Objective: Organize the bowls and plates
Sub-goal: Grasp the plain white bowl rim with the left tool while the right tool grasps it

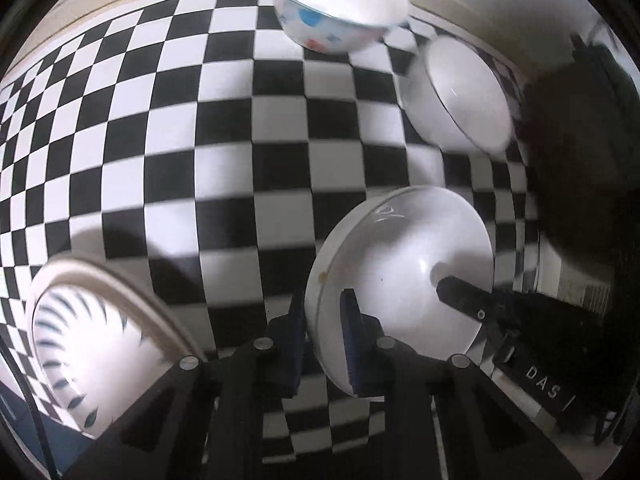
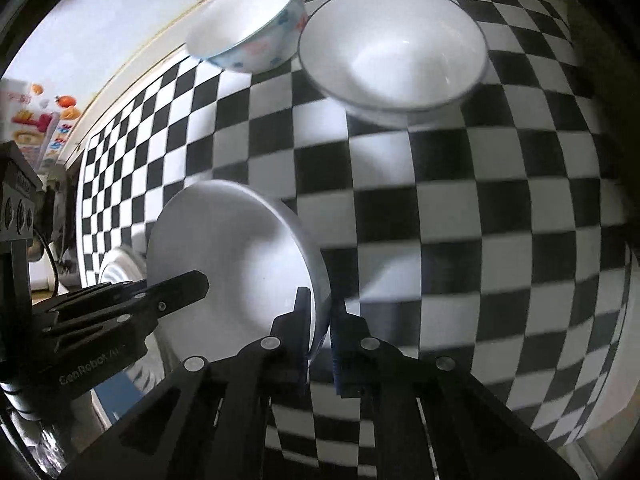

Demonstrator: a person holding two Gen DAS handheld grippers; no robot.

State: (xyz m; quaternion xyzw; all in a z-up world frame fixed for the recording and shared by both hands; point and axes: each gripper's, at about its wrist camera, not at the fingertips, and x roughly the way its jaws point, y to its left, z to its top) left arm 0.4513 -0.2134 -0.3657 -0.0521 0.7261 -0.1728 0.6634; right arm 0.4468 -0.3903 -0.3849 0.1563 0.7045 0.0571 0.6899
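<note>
We have both grippers clamped on one white dish (image 1: 400, 276), which sits on the checked cloth (image 1: 160, 140); this dish serves as our landmark. The left gripper (image 1: 324, 344) pinches the dish's rim on one side, one pad inside and one outside; the right gripper (image 2: 320, 332) pinches the opposite rim in the same way, its jaws pressed onto the edge. We judge the step in hand to be the two-handed grasp of this dish, prior to moving it.

The next move calls for an even lift by both hands, keeping the dish level so that neither rim slips from its pads; a destination must then be chosen, probably a stack with like pieces.

Count, as visible: one held dish; one plain white bowl (image 2: 394, 52) beyond the dish; one bowl with coloured spots (image 2: 248, 24) just beside that plain bowl, farther off; one plate with dark streaks (image 1: 80, 340) near the dish, on its left-gripper side; four pieces in all.
</note>
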